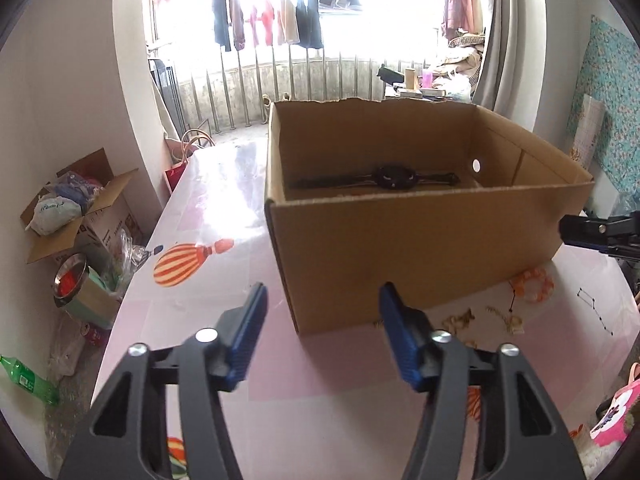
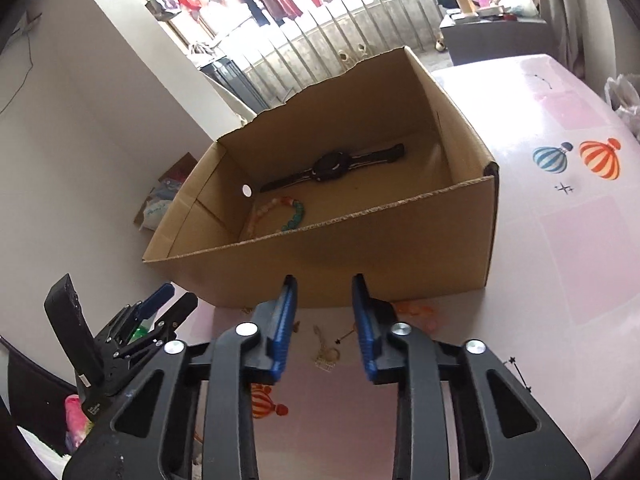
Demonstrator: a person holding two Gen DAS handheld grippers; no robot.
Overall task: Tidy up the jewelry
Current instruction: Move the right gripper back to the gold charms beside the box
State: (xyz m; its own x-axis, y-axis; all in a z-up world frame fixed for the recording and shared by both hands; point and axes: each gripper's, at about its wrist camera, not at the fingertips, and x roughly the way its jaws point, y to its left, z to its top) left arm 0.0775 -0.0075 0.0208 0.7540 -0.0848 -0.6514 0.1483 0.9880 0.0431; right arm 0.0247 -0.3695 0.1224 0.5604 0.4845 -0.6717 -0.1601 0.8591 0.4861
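Cardboard makes up the open box (image 1: 416,236) on the pink tabletop (image 1: 208,216), just ahead of both pairs of fingers. In the left wrist view the left gripper (image 1: 323,332) hovers over the tabletop before the box's near left corner; its blue fingers (image 1: 249,336) stand apart with nothing between them. Past the fingertips, on the box floor by the far wall, lies a black watch (image 1: 390,178), stretched flat. Right of the right finger, small gold trinkets (image 1: 460,320) and an orange bead bracelet (image 1: 532,284) lie on the tabletop at the foot of the box. The right gripper (image 1: 600,232) shows at the right edge of this view.

In the right wrist view the right gripper (image 2: 325,320) faces the near wall of the box. Its fingers (image 2: 366,324) are close together but parted, holding nothing. Below the gap between them a small gold key-like charm (image 2: 326,352) rests on the tabletop. Beyond the fingertips, inside the box, a bracelet of green and pale beads (image 2: 280,214) lies nearer than the watch.
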